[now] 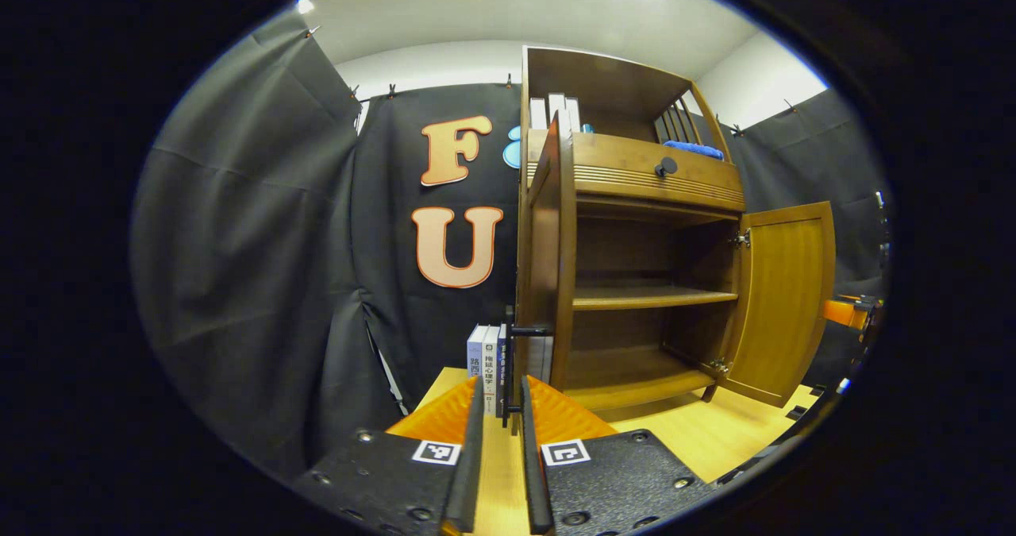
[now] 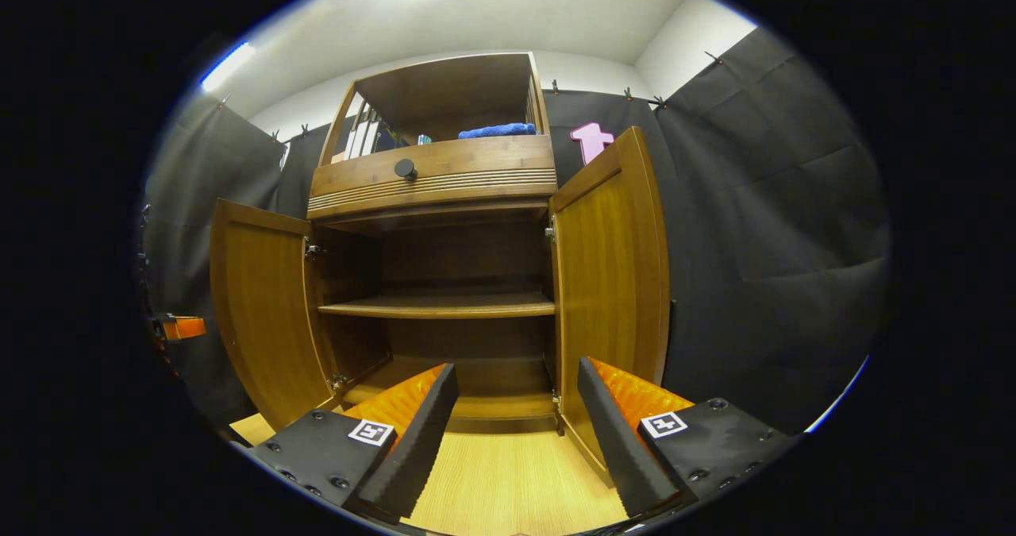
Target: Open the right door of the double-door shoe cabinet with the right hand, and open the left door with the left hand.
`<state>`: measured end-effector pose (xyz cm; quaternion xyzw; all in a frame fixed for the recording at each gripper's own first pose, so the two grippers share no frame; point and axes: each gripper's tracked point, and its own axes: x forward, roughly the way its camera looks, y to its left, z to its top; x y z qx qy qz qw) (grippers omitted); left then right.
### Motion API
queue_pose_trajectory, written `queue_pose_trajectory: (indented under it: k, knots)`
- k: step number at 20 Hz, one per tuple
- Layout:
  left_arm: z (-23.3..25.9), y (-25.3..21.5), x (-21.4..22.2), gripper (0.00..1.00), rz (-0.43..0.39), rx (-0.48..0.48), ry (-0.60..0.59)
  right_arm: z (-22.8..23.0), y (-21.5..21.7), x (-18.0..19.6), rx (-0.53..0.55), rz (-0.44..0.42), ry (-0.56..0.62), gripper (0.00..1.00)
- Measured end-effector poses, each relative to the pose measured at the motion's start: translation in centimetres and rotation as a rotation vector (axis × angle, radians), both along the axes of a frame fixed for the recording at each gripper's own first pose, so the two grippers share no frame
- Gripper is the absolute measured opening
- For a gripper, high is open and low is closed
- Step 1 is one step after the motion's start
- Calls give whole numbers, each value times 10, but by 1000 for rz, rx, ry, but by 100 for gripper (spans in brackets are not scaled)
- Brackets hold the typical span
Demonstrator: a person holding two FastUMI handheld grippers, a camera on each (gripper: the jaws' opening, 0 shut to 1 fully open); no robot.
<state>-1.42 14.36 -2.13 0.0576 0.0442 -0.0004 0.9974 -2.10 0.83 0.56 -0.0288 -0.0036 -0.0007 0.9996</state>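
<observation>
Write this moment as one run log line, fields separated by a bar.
left gripper: shut on left door handle | left door: open | right gripper: open, holding nothing | right door: open

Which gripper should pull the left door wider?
Left. The left gripper is shut on the left door's handle; the right gripper is open, gripping nothing, facing the cabinet.

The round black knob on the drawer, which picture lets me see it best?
The right gripper view: there the round black knob faces the camera nearly head-on, in the middle of the drawer front, with nothing in the way. In the left gripper view the knob shows too, but from the side, past the open left door.
</observation>
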Motion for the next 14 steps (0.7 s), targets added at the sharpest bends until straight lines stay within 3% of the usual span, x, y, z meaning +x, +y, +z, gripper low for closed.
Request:
queue_pose_trajectory:
  k: [1,2,3,4,5,6,9,14]
  knots:
    - [5,-4,-3,29,-3,-1,-12,0,-1,-2,2,0,-1,98]
    - [9,-9,-8,27,-5,-2,-23,0,-2,-4,3,0,-3,98]
    - [12,-12,-11,33,-5,0,-32,1,-3,-6,2,-1,-7,89]
    - [16,-15,-15,36,-7,3,-42,2,-4,-8,0,-1,-11,98]
    - [19,-18,-18,37,-7,3,-53,2,-6,-9,-1,-3,-15,89]
    - [23,-21,-20,39,-5,3,-62,3,-8,-11,-2,-2,-17,89]
    - [26,-33,-23,58,-16,-2,-69,6,-12,-26,1,-3,-21,89]
    - [24,-51,-26,65,-39,-36,-56,5,-25,-32,6,-11,-19,89]
